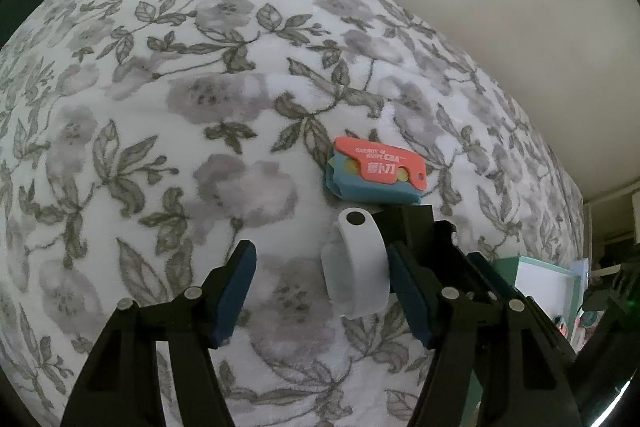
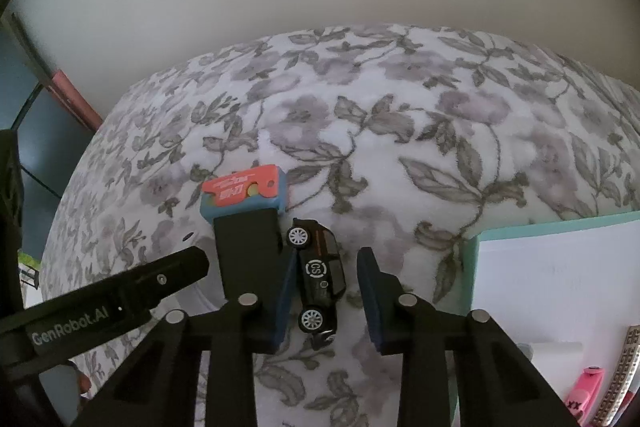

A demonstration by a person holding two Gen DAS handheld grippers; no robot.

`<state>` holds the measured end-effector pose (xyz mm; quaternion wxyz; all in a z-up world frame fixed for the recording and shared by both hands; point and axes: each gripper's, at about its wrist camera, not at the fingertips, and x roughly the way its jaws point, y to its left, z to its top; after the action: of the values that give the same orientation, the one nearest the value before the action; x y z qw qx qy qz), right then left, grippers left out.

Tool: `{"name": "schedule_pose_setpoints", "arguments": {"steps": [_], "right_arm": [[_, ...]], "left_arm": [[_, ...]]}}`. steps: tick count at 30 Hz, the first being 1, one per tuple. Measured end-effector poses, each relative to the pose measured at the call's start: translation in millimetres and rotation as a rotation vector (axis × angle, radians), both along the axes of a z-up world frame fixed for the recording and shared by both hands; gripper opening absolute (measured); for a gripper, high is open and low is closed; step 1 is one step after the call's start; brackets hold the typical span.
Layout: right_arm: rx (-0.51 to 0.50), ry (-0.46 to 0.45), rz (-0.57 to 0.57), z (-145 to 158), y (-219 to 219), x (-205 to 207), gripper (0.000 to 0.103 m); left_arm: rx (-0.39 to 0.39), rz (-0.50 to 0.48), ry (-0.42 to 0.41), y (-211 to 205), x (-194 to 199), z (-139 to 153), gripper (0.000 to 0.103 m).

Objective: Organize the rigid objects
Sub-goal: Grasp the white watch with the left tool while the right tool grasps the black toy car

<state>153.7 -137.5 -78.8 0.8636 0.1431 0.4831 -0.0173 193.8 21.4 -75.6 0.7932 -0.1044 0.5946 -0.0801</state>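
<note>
A white curved band with a black dot [image 1: 356,267] lies on the floral blanket between the fingers of my left gripper [image 1: 320,255]. It rests against the right pad, while the left pad stands well clear, so this gripper is open. A black toy car [image 2: 320,279] lies on its side between the pads of my right gripper [image 2: 327,255]. The left pad touches the car and a gap remains at the right pad, so this gripper is open too. A coral and blue knife pack [image 1: 376,175] [image 2: 244,195] lies just beyond both grippers.
A teal box with a white inside [image 2: 476,247] [image 1: 548,279] stands at the right and holds a pink item [image 2: 582,395] and a patterned strip. The two grippers are close side by side. The floral blanket [image 1: 180,107] spreads to the left and far side up to a pale wall.
</note>
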Motion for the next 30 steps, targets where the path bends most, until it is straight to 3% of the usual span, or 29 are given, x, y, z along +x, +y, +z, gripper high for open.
{"name": "schedule_pose_setpoints", "arguments": {"steps": [5, 8, 19, 23, 26, 30], "right_arm": [[0.001, -0.005, 0.022, -1.5, 2.8, 0.3, 0.032], [-0.001, -0.010, 0.030, -1.6, 3.6, 0.6, 0.029], [-0.041, -0.005, 0.067, -1.3, 11.8, 1.4, 0.028], [0.021, -0.001, 0.062, 3.0, 8.2, 2.3, 0.028], [0.008, -0.001, 0.075, 6.3, 12.3, 3.0, 0.028], [-0.006, -0.003, 0.074, 3.7, 13.4, 2.9, 0.029]], "left_arm": [[-0.010, 0.003, 0.006, 0.4, 1.0, -3.7, 0.057], [0.002, 0.012, 0.011, 2.4, 0.6, -5.7, 0.041], [-0.007, 0.035, 0.010, 4.3, -1.1, -12.0, 0.037], [0.000, 0.043, 0.006, 6.2, -1.7, -11.6, 0.031], [0.013, 0.055, 0.015, 10.5, -2.2, -13.4, 0.023], [0.013, 0.073, 0.027, 17.7, -2.0, -16.1, 0.022]]}}
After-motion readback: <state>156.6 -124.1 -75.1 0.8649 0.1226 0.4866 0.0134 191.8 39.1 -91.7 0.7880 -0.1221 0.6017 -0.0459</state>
